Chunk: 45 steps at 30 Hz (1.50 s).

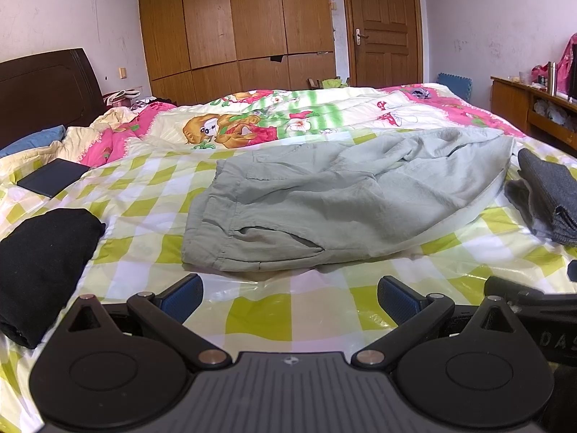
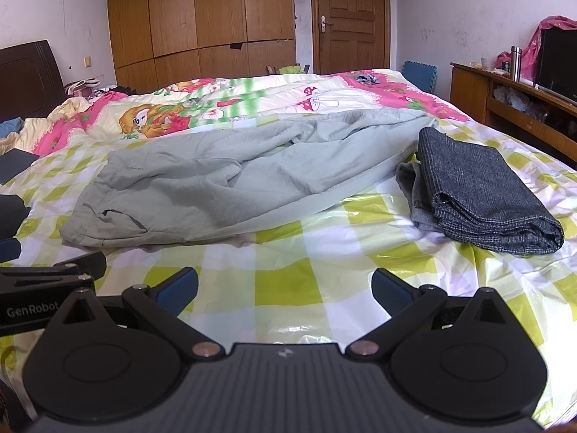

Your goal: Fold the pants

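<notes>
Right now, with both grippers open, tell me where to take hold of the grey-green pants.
Grip the grey-green pants at the waistband, probably its two corners, coming from the near edge. It lies flat at the left, nearest the left hand-held gripper, while the legs trail away rumpled to the right.

Bright even daylight, glare on the glossy checked sheet (image 2: 288, 281), fisheye bending at edges, dark vignetted corners

**Colours on the bed**

We see pale grey-green pants (image 1: 324, 198) on a sheet (image 1: 259, 310) checked in lime, cream and white. Beside them we find a dark grey flecked garment (image 2: 483, 195), a black bundle (image 1: 39, 267) and a pink cartoon-print quilt (image 1: 274, 115).
</notes>
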Each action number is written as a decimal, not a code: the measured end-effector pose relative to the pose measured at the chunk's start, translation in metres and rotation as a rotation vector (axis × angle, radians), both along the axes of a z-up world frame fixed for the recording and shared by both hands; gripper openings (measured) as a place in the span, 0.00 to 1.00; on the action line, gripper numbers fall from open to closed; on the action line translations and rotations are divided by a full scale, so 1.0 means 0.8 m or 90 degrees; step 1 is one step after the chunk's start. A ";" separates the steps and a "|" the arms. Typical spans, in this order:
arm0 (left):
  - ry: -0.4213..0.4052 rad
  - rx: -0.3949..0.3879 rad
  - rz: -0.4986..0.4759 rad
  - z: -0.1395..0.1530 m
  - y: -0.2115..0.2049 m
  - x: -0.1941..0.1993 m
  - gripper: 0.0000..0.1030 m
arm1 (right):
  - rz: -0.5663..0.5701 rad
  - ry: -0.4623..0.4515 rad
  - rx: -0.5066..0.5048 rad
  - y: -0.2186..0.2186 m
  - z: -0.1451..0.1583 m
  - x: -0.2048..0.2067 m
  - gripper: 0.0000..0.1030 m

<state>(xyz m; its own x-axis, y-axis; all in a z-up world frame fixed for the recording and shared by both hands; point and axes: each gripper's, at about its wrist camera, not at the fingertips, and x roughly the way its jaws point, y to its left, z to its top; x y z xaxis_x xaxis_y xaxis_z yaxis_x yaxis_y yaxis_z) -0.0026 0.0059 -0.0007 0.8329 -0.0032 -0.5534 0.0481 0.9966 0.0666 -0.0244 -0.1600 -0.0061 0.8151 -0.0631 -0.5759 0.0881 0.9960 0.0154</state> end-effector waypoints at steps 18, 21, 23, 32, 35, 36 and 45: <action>-0.001 0.001 0.002 0.001 0.003 0.000 1.00 | 0.001 0.004 0.000 -0.001 0.000 -0.001 0.99; -0.001 0.001 0.002 0.001 0.003 0.000 1.00 | 0.001 0.007 0.000 -0.001 -0.001 0.000 0.99; 0.001 0.002 0.003 -0.002 0.002 0.000 1.00 | 0.002 0.009 0.000 -0.001 -0.002 0.001 0.99; 0.000 0.002 0.011 -0.010 0.008 0.009 1.00 | 0.019 0.014 -0.007 0.009 -0.002 0.015 0.99; -0.002 -0.004 0.018 -0.010 0.016 0.016 1.00 | 0.036 0.015 -0.007 0.015 -0.001 0.026 0.99; -0.005 -0.005 0.020 -0.010 0.021 0.019 1.00 | 0.045 0.014 -0.009 0.019 0.000 0.031 0.99; -0.004 0.048 0.045 -0.026 0.074 0.085 1.00 | 0.179 0.023 -0.057 0.067 -0.009 0.097 0.98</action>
